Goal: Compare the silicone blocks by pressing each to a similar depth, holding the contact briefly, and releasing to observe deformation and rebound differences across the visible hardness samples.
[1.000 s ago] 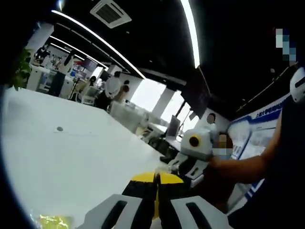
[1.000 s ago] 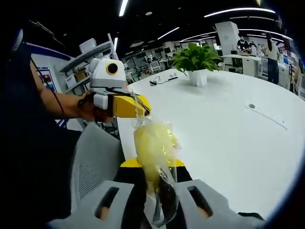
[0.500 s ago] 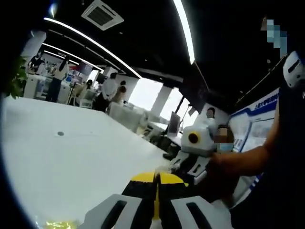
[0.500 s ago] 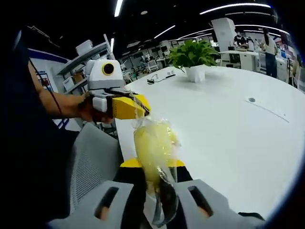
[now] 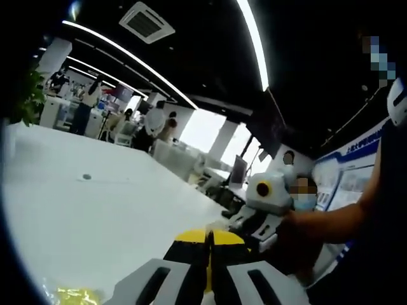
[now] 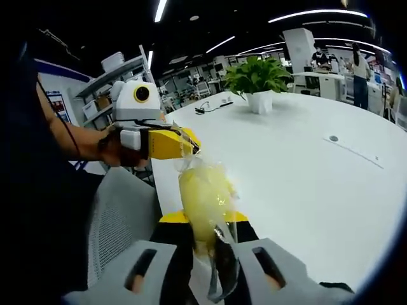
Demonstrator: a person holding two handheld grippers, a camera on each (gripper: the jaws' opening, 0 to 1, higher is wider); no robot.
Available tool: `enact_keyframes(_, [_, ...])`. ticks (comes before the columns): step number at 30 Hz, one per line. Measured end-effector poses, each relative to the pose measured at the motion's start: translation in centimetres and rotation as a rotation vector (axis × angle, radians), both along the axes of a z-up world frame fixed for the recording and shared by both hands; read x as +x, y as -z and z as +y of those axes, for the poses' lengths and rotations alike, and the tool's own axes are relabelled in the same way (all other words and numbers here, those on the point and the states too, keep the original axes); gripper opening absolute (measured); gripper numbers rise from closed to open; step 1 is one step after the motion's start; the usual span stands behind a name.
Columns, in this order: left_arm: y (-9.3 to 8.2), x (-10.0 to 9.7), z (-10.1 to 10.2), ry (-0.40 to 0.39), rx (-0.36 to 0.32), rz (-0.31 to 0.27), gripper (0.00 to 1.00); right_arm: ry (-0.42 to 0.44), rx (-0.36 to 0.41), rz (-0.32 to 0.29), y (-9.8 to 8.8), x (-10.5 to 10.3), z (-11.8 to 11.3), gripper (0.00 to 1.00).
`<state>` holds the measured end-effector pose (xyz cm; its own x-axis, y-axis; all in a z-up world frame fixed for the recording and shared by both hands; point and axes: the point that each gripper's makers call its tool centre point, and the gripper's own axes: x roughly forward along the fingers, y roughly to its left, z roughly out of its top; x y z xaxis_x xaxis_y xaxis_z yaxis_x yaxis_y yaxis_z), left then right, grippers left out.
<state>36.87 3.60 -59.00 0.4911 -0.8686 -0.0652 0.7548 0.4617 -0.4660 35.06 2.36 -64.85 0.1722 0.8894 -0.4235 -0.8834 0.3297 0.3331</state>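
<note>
In the right gripper view a yellow silicone block sits inside a crinkled clear plastic bag. My right gripper is shut on the bag's lower part, with the block standing up from its jaws. My left gripper comes in from the left, held by a hand, its yellow jaw tips closed on the bag's top edge. In the left gripper view my left gripper has its jaws together, and the right gripper shows just beyond them, held in a hand.
A large white table stretches ahead, with a potted plant at its far end. A grey mesh chair stands at my left. A yellow crinkled piece lies at the table's near edge. People stand far off.
Both grippers keep their hold on the bag. Only the views have wobbled slightly with the hands.
</note>
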Motion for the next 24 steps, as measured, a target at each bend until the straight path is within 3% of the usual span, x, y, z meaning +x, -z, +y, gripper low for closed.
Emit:
enact_keyframes(4, [-0.5,0.2,0.2,0.005,-0.024,0.023,0.00,0.017,0.016,-0.015,-0.3,0.0,0.2,0.11])
enact_keyframes(7, [-0.3,0.0,0.2,0.012,-0.050,0.142,0.00,0.002,0.012,-0.010,-0.2,-0.2,0.3,0.12])
enact_keyframes(9, [-0.5,0.2,0.3,0.011,-0.046,0.120,0.00,0.010,0.037,0.009,-0.4,-0.3,0.4,0.13])
enact_keyframes(15, [-1.6,0.1,0.0,0.015,-0.092,0.136,0.00,0.046,0.078,-0.018,-1.1,0.4,0.2,0.16])
enact_keyframes(17, [-2.0,-0.2,-0.3,0.028,-0.141,0.210,0.00,0.053,0.079,-0.026,-1.3,0.5,0.1,0.17])
enact_keyframes(22, [-2.3,-0.1,-0.3,0.026,-0.131,0.187,0.00,0.079,0.087,-0.045,-1.6,0.9,-0.3,0.22])
enact_keyframes(24, [-2.4,0.0,-0.3,0.016,-0.139,0.192,0.00,0.119,0.100,-0.058,-1.8,1.5,-0.5,0.29])
